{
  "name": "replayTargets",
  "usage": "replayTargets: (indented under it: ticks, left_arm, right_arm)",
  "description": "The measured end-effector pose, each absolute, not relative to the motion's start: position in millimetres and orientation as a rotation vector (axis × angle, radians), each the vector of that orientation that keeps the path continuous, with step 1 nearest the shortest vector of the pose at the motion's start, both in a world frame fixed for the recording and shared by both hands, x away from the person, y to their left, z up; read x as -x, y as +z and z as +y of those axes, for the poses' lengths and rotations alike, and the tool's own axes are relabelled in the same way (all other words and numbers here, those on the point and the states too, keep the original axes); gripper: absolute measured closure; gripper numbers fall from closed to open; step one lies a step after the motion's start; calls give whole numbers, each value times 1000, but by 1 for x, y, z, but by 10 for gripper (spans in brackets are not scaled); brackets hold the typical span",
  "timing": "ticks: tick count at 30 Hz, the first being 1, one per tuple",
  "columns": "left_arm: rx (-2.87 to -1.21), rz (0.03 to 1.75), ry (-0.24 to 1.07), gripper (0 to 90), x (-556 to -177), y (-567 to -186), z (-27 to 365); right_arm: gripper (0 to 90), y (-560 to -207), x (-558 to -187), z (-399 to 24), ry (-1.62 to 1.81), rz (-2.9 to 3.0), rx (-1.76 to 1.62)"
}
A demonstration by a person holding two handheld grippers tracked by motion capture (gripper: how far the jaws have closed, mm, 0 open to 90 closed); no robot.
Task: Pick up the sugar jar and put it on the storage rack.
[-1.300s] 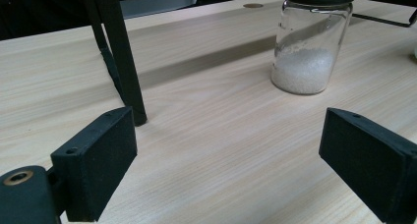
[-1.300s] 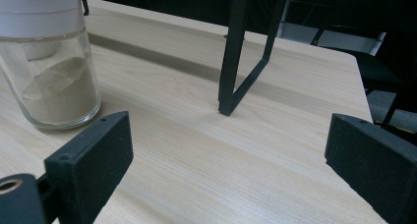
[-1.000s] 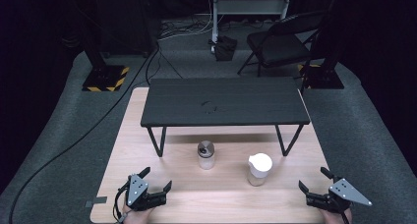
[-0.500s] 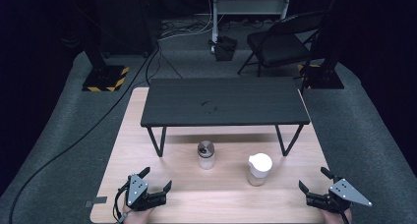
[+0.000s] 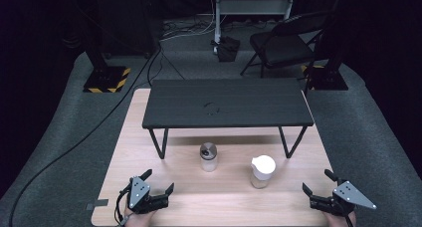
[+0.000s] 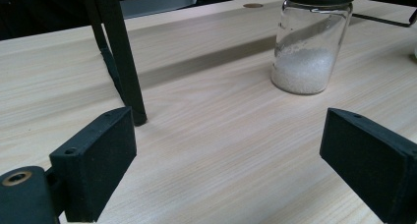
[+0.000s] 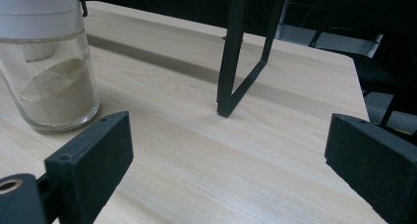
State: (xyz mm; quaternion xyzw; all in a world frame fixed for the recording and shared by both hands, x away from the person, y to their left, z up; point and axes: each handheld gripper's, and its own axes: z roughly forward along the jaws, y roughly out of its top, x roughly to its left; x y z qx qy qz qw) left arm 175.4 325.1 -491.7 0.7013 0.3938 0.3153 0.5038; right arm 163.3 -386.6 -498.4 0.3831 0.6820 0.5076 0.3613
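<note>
While the earlier high views are compared with the present one, no change can be made out: both grippers and both jars are found in the same places. The left gripper [image 5: 158, 182] is held at the near left edge of the wooden table [image 5: 124, 137], its jaws spread wide with nothing between them; the right gripper [image 5: 318, 181] is held at the near right edge, likewise spread and empty. A glass jar with a metal lid [image 5: 208, 157], partly filled with white grains, is stood just in front of the small black table [image 5: 226, 103]. A white-capped jar [image 5: 262, 170] holding tan powder is stood to its right, apart from it. In the left gripper view the metal-lidded jar [image 6: 311, 42] is cut off at the top edge. In the right gripper view the white-capped jar [image 7: 49, 67] is cropped at the left and top. The hands are mostly cut off by the lower edge of the high view.
</note>
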Motion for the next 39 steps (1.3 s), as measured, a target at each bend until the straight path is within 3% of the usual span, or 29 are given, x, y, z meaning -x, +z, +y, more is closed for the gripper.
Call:
replayTargets:
  ticks: [39]
  left_arm:
    - [-1732,885,681,44,-194,-489,309]
  right_arm:
    - [35,-499,-163,-387,1314,1753,-987]
